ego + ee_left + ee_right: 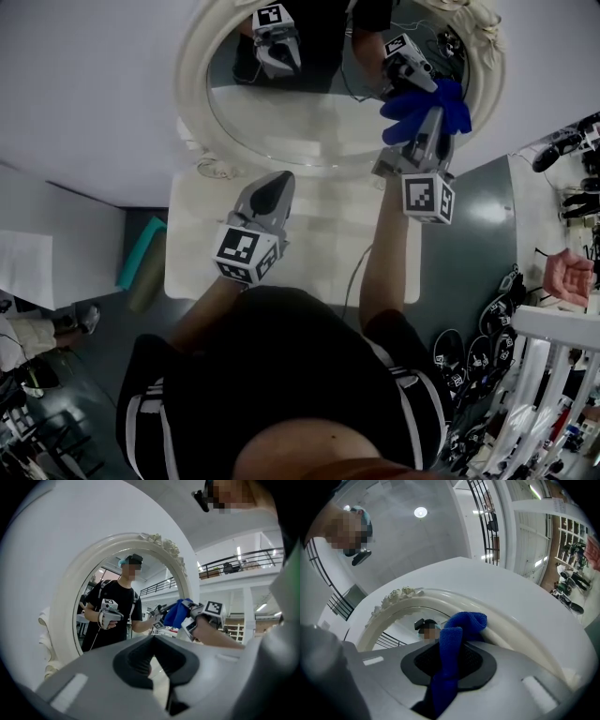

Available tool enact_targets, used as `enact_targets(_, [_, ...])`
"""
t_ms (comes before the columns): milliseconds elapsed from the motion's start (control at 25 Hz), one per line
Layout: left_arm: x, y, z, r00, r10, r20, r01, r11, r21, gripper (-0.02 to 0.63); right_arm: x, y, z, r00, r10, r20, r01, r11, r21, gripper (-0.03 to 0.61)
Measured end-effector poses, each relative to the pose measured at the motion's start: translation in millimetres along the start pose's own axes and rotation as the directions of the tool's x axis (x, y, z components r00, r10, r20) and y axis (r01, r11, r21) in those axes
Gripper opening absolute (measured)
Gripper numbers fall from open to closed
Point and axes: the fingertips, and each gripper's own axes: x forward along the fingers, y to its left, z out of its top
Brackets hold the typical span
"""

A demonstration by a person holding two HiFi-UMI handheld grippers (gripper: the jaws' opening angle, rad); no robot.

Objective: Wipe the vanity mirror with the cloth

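I'm clamping the right gripper on the blue cloth. The right gripper view is showing both jaws closed on a folded strip of cloth, with the bunched end sticking out past the tips. I'm holding that end at the right side of the vanity mirror, right by the inner edge of its white oval frame. In the head view the cloth is meeting its own reflection there, so it's looking like contact with the glass. The right gripper view is putting the cloth tip against the frame's inner edge.

I'm keeping the left gripper low in front of the mirror, over the white table top and apart from the glass. Its jaws are sitting together with nothing between them in the left gripper view. That view is also catching the cloth at the mirror's right rim, and the carved ornament on top of the frame. The glass is reflecting the person and both grippers.
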Motion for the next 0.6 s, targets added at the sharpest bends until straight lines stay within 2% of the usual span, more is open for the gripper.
enact_targets(440, [-27.2,15.4,18.9,0.999,0.018,0.033,-0.018,1.000,-0.018,0.011,31.5,45.9,33.4,0.998,0.068,0.012,-0.068,0.997,-0.039,0.072])
enact_targets(600, [-30.9,17.1,16.2,0.999,0.029,0.039,-0.029,0.999,-0.021,0.011,39.1,49.8,38.7,0.996,0.082,0.020,-0.081,0.996,-0.039,0.072])
